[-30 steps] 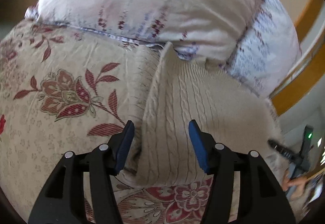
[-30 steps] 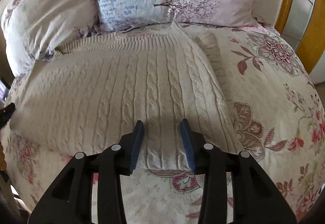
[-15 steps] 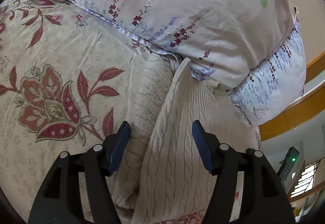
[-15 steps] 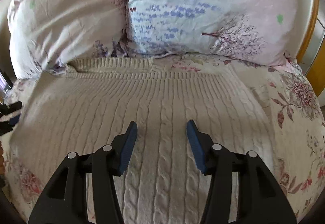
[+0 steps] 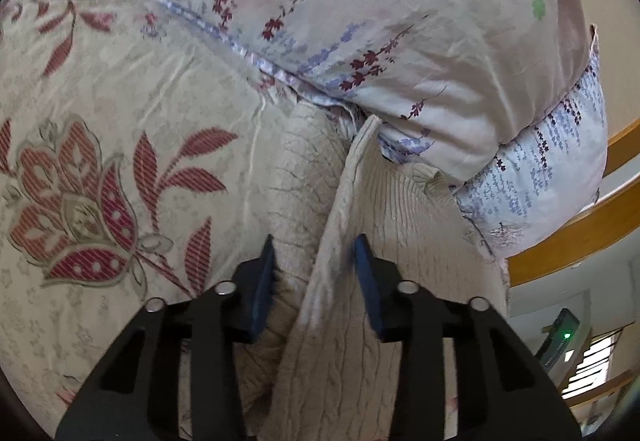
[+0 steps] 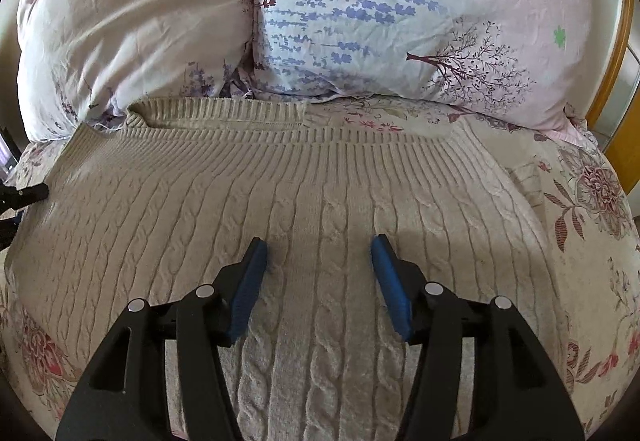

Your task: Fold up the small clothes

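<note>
Sweater (image 6: 320,209) lies flat on bed (image 6: 592,225), ribbed hem just below pillows (image 6: 360,9). We judge it thick, soft, floppy, non-slip.

Left gripper (image 5: 314,281) unclenched, straddling sweater's raised side edge; best hold there.

Right gripper (image 6: 318,281) released above sweater's middle.

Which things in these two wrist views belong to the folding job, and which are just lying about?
Part of the job:
- beige cable-knit sweater, spread flat on the bed
- left claw, closing around a raised sweater edge
- right claw, open above the sweater

Lying about:
- two floral pillows
- floral bedspread
- wooden headboard
</note>
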Demonstrator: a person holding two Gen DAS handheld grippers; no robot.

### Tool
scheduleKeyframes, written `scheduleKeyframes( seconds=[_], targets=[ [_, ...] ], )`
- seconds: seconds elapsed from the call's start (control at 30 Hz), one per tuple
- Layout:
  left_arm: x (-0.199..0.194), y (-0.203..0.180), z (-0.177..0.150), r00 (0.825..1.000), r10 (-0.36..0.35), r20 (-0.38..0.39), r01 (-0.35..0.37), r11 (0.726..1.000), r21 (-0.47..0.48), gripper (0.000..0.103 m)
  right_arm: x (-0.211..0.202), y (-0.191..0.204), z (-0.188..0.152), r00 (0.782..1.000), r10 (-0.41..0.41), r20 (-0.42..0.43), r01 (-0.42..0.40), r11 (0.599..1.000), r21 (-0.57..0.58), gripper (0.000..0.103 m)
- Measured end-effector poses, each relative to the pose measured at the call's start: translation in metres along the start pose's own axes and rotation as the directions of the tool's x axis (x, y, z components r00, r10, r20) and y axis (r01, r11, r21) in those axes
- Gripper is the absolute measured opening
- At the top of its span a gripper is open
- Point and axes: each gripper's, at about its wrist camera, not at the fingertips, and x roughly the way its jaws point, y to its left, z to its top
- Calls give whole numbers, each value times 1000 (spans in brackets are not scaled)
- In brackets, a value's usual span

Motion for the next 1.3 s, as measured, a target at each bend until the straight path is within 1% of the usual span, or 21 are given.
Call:
scheduleKeyframes(
  seconds=[0.17,0.23,0.33,0.43,0.47,0.53,0.63,0.73,0.77,0.87,0.93,1.0,1.03,1.07,1.1,1.13,1.17,1.2,1.23,1.27,1.3],
  targets=[
    [5,3,-2,997,-72,-16,71,996,-59,23,0,0,-1,1000,14,5,-14,1000,8,58],
    [5,2,-3,996,-91,-8,90,993,-76,19,1,0,-1,1000,26,6,-27,1000,13,58],
    [-2,-9,-2,988,-156,16,156,985,-74,17,1,-4,-1,998,64,6,-64,998,31,60],
    [-12,-35,-2,975,-219,47,221,975,-36,16,-2,-15,-2,991,134,12,-135,988,77,61],
    [-16,-47,-3,969,-242,57,244,970,-19,16,-3,-19,-3,985,167,37,-170,981,97,61],
    [-20,-71,-4,954,-293,67,293,956,11,15,-9,-33,-8,970,237,57,-243,959,147,61],
    [-19,-107,-8,931,-362,56,360,932,41,15,-21,-54,-17,946,303,118,-321,924,206,61],
    [-11,-143,-15,915,-402,29,399,913,84,15,-42,-80,-16,926,322,195,-364,899,245,61],
    [-3,-160,-20,907,-420,11,418,903,97,15,-49,-91,-17,921,322,217,-373,891,260,61],
    [23,-199,-35,884,-465,-49,468,877,113,14,-61,-118,-19,921,302,247,-369,877,306,61],
    [40,-222,-48,875,-478,-80,484,865,133,14,-63,-137,-24,924,285,257,-362,868,339,61],
    [69,-243,-65,870,-476,-128,490,862,130,14,-61,-157,-31,927,266,265,-355,852,385,61],
    [84,-250,-72,874,-461,-154,480,868,129,15,-59,-164,-29,927,264,266,-355,846,399,61],
    [106,-258,-83,873,-441,-208,468,877,107,16,-57,-173,-33,930,259,262,-352,834,424,61],
    [120,-260,-90,866,-430,-255,463,882,86,17,-53,-178,-34,931,258,257,-351,827,439,61],
    [132,-261,-98,853,-429,-296,466,882,64,15,-52,-184,-36,932,260,251,-351,819,455,61],
    [138,-262,-105,820,-460,-341,503,863,44,14,-51,-191,-38,933,264,245,-352,810,469,61],
    [137,-263,-108,796,-485,-361,534,844,44,14,-53,-194,-40,932,266,245,-355,806,474,61],
    [127,-263,-108,791,-495,-360,553,830,73,17,-55,-197,-42,931,270,247,-359,804,475,61],
    [117,-262,-105,793,-500,-348,562,821,100,21,-58,-200,-41,926,279,254,-370,799,474,61],
    [101,-260,-100,798,-508,-324,572,808,141,32,-60,-202,-40,920,293,261,-386,792,473,61]
  ],
)
